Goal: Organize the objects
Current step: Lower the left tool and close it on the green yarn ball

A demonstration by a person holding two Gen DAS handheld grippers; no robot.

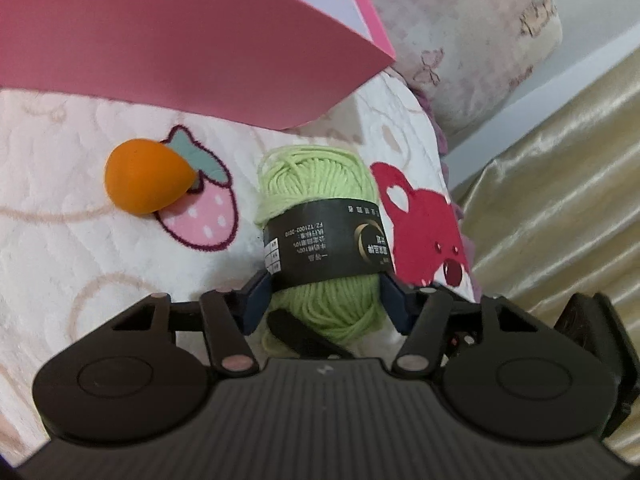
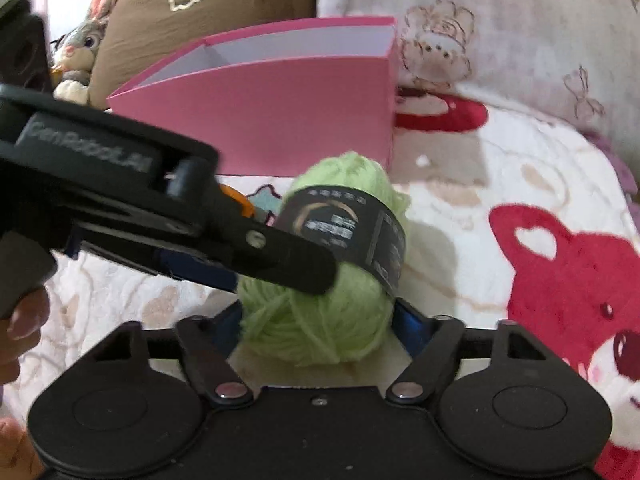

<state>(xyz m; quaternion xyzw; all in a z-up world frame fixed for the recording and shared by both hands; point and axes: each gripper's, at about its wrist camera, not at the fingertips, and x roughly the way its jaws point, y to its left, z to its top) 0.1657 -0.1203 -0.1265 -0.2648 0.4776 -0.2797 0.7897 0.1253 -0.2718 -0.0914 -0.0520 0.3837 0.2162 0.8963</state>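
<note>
You are working over a bed point(image 1: 60, 240) covered by a quilted cream blanket, soft and stitched in loops, with appliqué patches: a red bear point(image 1: 424, 232) and a pink strawberry point(image 1: 200, 216). At its far end lean plump pillows — a pale floral one point(image 2: 500, 20) and a brown one point(image 2: 208, 8) with a white fluffy cloud — and a small grey plush rabbit point(image 2: 80, 48) sits beside the brown one. Shiny gold satin fabric point(image 1: 560, 200) hangs in folds past the bed's edge.

On the blanket stands a pink cardboard box point(image 2: 260, 120), smooth and flat-sided, open at the top with a white inside. Just in front of it lies the ball of light green yarn point(image 2: 320, 320), fuzzy and oval, wrapped by a glossy black paper band point(image 1: 324, 240) with small print. An orange teardrop-shaped sponge point(image 1: 148, 176), matte and smooth, rests on the strawberry patch, near the yarn but apart from it.

Both your grippers meet on the yarn. The left gripper point(image 1: 324, 300) has its blue pads pressed on the near end of the ball, one each side. The right gripper point(image 2: 316, 328) — jaws partly closed — straddles the ball's other end, pads against the wool. In the right view the left gripper's black finger crosses over the yarn.
</note>
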